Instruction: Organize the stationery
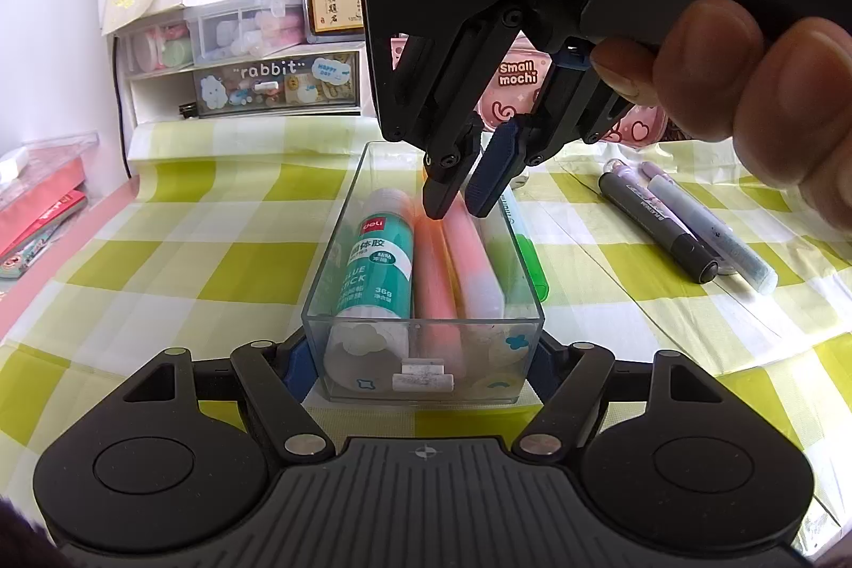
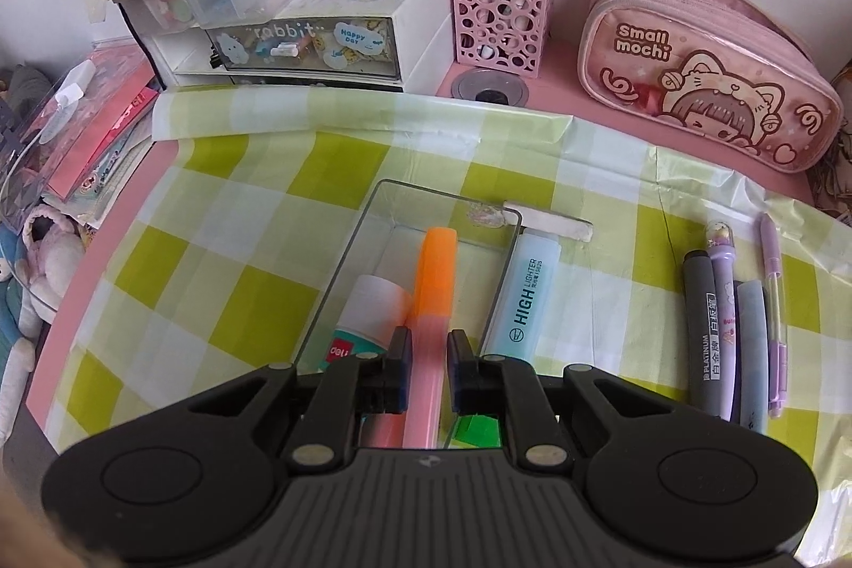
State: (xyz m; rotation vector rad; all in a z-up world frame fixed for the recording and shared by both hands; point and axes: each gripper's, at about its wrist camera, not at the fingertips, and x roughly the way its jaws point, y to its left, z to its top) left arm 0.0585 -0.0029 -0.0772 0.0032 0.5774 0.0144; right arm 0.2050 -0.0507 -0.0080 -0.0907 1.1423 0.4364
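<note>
The right gripper (image 2: 427, 368) hangs over a clear plastic box (image 1: 341, 243), its two fingers a narrow way apart with an orange highlighter (image 2: 432, 296) running between them. The pads lie close on either side of the pen's pink barrel, but it cannot be told whether they press it or stand just off it. In the left wrist view the same gripper (image 1: 460, 195) points down into the box, its tips at the upper end of the pink-orange pen (image 1: 434, 280).

The left gripper (image 1: 420, 355) holds the near end of the box, one finger against each side wall, the jaws set wide to span it. The box rests on a counter covered by a green and white checked cloth (image 1: 202, 222).

Inside the box a glue stick (image 1: 373, 270) lies along the left wall, the highlighter next to it, and another pink pen with a pale end (image 1: 476, 264) to the right. A light blue highlighter (image 2: 524, 296) lies on the cloth just beside the box's right wall, with a green one (image 1: 532, 264) at its near end.

Well apart to the right, a grey whiteboard marker (image 2: 705, 339) and several purple and pale blue pens (image 2: 756, 328) lie side by side. Behind them stand a pink pencil case (image 2: 708, 94), a pink pen holder (image 2: 500, 14) and a white drawer unit (image 2: 298, 35).
</note>
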